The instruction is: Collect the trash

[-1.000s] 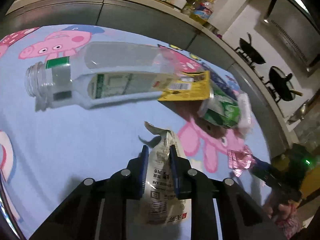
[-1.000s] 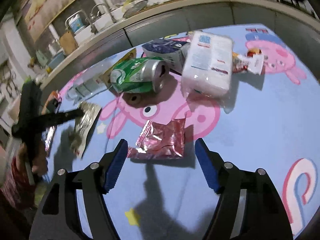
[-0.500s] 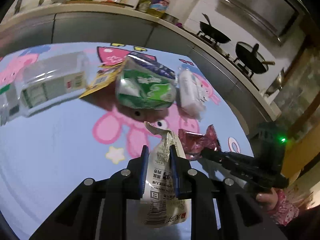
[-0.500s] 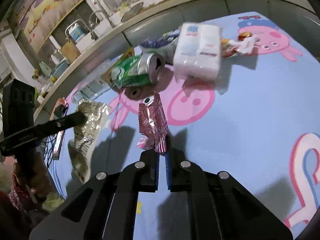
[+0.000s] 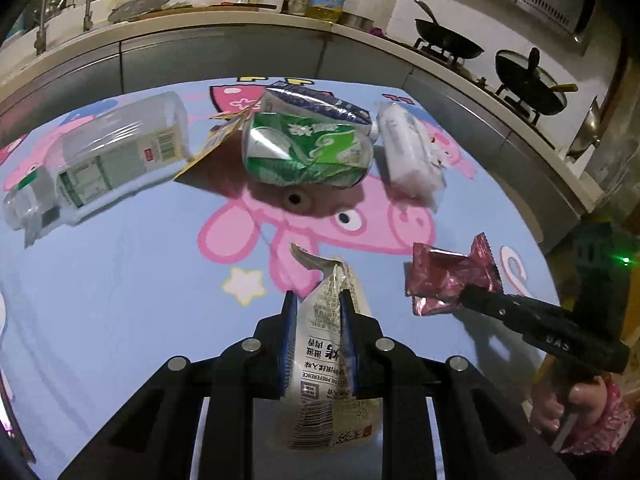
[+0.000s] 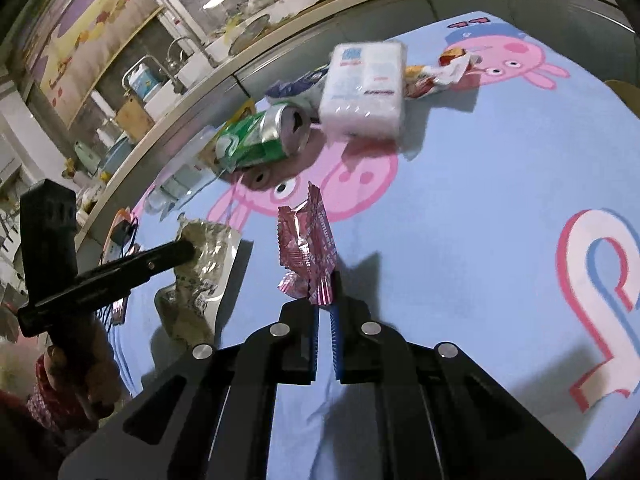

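My left gripper [image 5: 316,300] is shut on a beige snack wrapper [image 5: 326,356] and holds it above the blue cartoon tablecloth [image 5: 120,280]. My right gripper [image 6: 325,308] is shut on a crumpled pink foil wrapper [image 6: 308,248], lifted off the cloth; that wrapper also shows in the left wrist view [image 5: 448,280]. On the cloth lie a crushed green can [image 5: 304,152], a clear plastic bottle [image 5: 100,168], a white tissue pack [image 5: 408,156], a blue-white bag [image 5: 316,100] and a yellow wrapper [image 5: 208,148].
A red and white wrapper [image 6: 440,72] lies at the far edge of the cloth. A grey counter [image 5: 240,52] with sink, bottles and a stove with black pans [image 5: 528,80] curves behind the table.
My right gripper closed on the pink foil wrapper and lifted it off the cloth. My left gripper swung right with the beige wrapper, from over the bottle to in front of the can.
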Tool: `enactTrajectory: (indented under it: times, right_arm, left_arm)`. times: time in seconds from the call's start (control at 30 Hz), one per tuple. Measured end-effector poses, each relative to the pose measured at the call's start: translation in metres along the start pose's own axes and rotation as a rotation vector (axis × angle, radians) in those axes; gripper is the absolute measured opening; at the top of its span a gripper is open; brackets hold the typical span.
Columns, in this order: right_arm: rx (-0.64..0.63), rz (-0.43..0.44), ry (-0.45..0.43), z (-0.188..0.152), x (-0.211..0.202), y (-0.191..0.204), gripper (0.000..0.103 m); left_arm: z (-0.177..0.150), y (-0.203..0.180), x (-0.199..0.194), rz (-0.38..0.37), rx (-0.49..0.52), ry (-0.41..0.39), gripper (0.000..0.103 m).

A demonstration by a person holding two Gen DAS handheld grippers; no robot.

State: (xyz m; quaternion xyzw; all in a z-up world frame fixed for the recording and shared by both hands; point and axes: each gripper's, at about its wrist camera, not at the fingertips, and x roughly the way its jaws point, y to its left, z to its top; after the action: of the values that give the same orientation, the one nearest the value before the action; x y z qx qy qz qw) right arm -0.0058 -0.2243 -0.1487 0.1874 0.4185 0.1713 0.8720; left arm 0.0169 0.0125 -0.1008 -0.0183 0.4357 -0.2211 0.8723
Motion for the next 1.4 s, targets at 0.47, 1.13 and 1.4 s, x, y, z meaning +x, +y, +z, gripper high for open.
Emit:
enactTrajectory:
  times: [0.47, 1.13, 1.4]
  right_arm:
    - [-0.096, -0.079, 0.021, -0.011, 0.009, 0.022, 0.032]
    - [-0.137, -0.114, -0.017, -0.01, 0.007, 0.028, 0.064]
    - [-0.208, -0.129, -0.018, 0.002, 0.019, 0.039, 0.068]
  left_arm:
    - [-0.01, 0.009, 0.005, 0.072, 0.001, -0.001, 0.021]
    - [-0.012, 0.009, 0.007, 0.133, 0.006, 0.003, 0.029]
    - [-0.012, 0.009, 0.01, 0.156, 0.006, 0.018, 0.045]
